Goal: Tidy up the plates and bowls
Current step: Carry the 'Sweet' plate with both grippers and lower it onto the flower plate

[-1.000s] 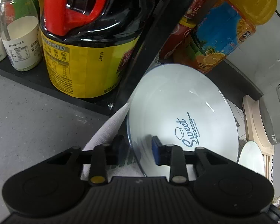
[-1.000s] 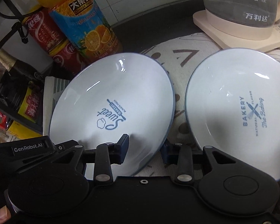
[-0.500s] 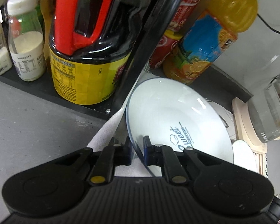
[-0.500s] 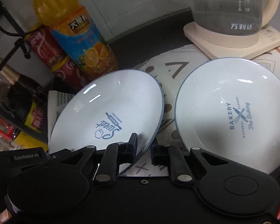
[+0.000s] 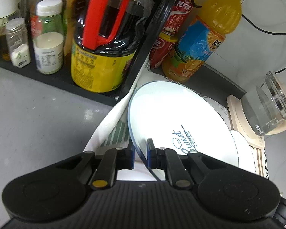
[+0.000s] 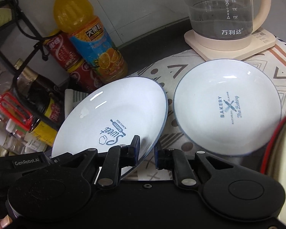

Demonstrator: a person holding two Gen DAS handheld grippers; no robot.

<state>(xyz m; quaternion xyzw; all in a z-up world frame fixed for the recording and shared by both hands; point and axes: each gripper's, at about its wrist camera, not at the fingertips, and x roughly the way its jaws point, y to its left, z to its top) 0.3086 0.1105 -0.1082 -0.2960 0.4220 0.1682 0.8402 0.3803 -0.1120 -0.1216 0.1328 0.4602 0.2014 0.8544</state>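
A white plate printed "Sweet" (image 5: 177, 118) (image 6: 114, 112) is tilted up off the patterned mat (image 6: 181, 66). My left gripper (image 5: 140, 153) is shut on its near rim. My right gripper (image 6: 146, 152) is shut on the same plate's rim from the other side; the left gripper's body (image 6: 28, 162) shows at the plate's left. A second white plate printed "Bakery" (image 6: 226, 106) lies flat on the mat to the right, untouched; its edge also shows in the left wrist view (image 5: 244, 148).
A black rack (image 5: 108, 95) holds a large soy sauce jug (image 5: 103, 43) and small jars (image 5: 47, 38). An orange juice bottle (image 6: 91, 38) and red cans (image 6: 66, 53) stand behind. A glass kettle (image 6: 223, 9) on a cream base sits back right. A red-rimmed object (image 6: 276, 145) is at the right edge.
Both grippers closed from open onto the "Sweet" plate's rim, and both views pulled back and up, the plate staying tilted between them.
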